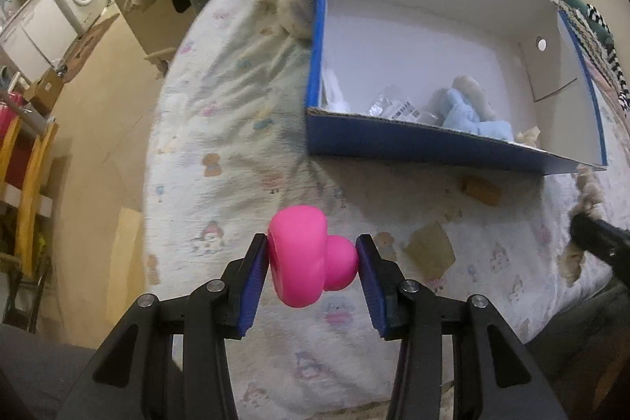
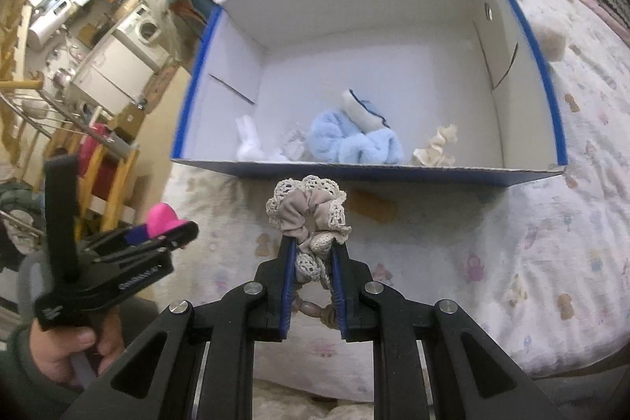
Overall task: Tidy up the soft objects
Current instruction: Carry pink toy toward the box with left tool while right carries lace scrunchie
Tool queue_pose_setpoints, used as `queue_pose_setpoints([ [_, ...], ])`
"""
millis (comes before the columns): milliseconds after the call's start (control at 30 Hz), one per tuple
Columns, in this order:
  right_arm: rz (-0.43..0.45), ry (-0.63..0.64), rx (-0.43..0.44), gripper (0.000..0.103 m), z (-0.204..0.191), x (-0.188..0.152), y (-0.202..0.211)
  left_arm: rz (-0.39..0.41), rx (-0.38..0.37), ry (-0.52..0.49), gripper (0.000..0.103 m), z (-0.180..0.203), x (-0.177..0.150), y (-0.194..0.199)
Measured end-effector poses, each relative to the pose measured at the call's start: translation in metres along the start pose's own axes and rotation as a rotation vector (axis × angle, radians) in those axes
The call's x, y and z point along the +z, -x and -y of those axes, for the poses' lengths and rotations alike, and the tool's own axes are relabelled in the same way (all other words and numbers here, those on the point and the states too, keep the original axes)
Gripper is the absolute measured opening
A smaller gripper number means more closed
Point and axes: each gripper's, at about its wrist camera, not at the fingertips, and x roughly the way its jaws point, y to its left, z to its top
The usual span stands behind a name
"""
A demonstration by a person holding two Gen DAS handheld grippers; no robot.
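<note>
Left gripper [image 1: 313, 260] clamps pink toy [image 1: 303, 254]; right gripper [image 2: 313, 243] pinches scrunchie [image 2: 309, 213] (both firmly). Carry each over the box [image 2: 393, 172] wall, then release inside.

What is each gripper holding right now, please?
Left gripper: closed on the pink squishy toy.
Right gripper: closed on the lace-trimmed scrunchie.

Left gripper [image 1: 313, 254] held level at near left, jaws closed on a pink toy [image 1: 309, 256]; right gripper [image 2: 313, 247] at near centre, jaws clamped narrowly on a lace scrunchie [image 2: 309, 211].
</note>
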Motion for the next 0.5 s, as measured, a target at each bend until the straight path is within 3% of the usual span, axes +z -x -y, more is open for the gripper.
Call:
queue_pose_setpoints([
  [133, 0.067, -0.004, 0.046, 0.019, 0.001, 0.004, 0.029, 0.019, -0.057, 0.055, 0.041, 0.001, 0.012, 0.028],
  [333, 0.141, 0.003, 0.067, 0.019, -0.002, 0.026, 0.052, 0.149, -0.042, -0.008, 0.041, 0.021, 0.041, 0.067],
  [500, 0.169, -0.005, 0.073, 0.019, 0.002, 0.049, 0.054, 0.138, -0.052, -0.012, 0.041, 0.027, 0.058, 0.061],
])
